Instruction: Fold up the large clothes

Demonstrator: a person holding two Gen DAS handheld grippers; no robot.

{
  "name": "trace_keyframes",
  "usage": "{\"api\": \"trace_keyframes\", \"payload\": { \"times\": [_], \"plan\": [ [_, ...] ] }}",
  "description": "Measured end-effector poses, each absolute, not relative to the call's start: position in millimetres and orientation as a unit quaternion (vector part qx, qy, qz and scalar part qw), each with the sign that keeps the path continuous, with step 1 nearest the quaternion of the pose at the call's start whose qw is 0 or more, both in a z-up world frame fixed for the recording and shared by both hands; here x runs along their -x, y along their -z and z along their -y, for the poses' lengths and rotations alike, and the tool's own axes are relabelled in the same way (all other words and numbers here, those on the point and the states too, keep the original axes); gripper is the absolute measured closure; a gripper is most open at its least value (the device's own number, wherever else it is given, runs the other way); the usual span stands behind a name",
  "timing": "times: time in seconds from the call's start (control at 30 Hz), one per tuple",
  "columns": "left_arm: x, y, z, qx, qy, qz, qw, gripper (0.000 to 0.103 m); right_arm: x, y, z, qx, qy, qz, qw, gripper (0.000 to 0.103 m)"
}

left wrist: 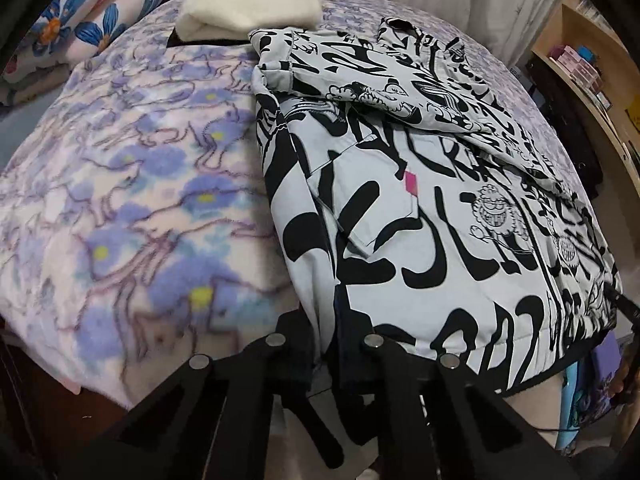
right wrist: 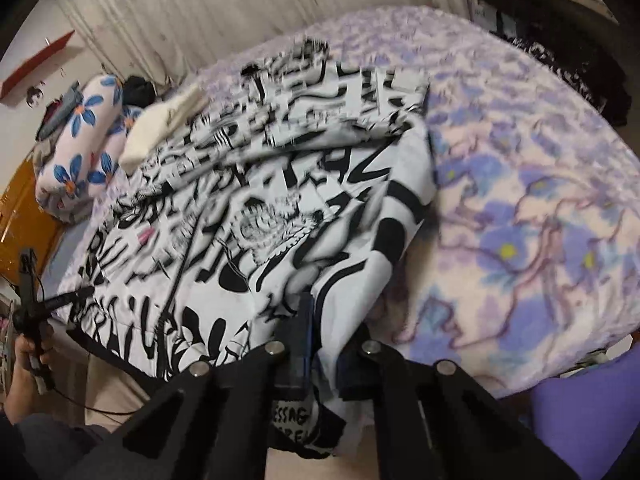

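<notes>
The bed (left wrist: 120,184), under a purple flowered blanket, filled most of both views. On it lay the jacket (left wrist: 420,208), black-and-white print, its long axis running from the near hem at the bottom of each frame up toward the collar at the top. In the left wrist view it occupied the right half, with a sleeve folded across its upper part; in the right wrist view it sat centre-left, blurred.

Both tools were at the near hem, one at each corner, so neither hand was nearer to the rest of the garment. The left gripper (left wrist: 324,364) had its jaws pressed together on the hem's left corner at bottom centre. The right gripper (right wrist: 320,360) likewise pinched the opposite corner, the cloth bunched between its jaws.

From there the whole jacket lay straight ahead and away from both, so the hem would probably be carried up-frame toward the collar.

A cream towel (left wrist: 252,4) sat beyond the collar, upper left.
</notes>
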State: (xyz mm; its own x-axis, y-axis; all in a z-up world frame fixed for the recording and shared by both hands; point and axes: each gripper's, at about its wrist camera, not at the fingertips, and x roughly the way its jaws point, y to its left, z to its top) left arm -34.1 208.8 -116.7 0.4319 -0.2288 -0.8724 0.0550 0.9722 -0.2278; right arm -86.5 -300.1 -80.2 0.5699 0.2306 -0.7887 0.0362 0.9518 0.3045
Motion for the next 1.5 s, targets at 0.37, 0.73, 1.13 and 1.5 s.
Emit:
{"api": "trace_keyframes", "payload": {
  "times": [0.37,0.73,1.13,1.5],
  "plan": [
    [98,90,-225,0.12,0.104,-0.558,0.815,0.098,138,41,309,-0.128,-0.077,-0.464,0.873,0.097],
    [54,37,-235,0.228,0.148,-0.498,0.823,0.097,94,3,328,-0.207,-0.1,-0.402,0.886,0.097],
    [-122,-4,-231,0.237,0.128,-0.459,0.847,0.075,-76,-34,366,-0.285,-0.067,-0.357,0.887,0.089],
    [-221,56,-222,0.203,0.062,-0.472,0.855,0.014,-163,41,371,-0.308,-0.025,-0.406,0.86,0.04]
  ]
}}
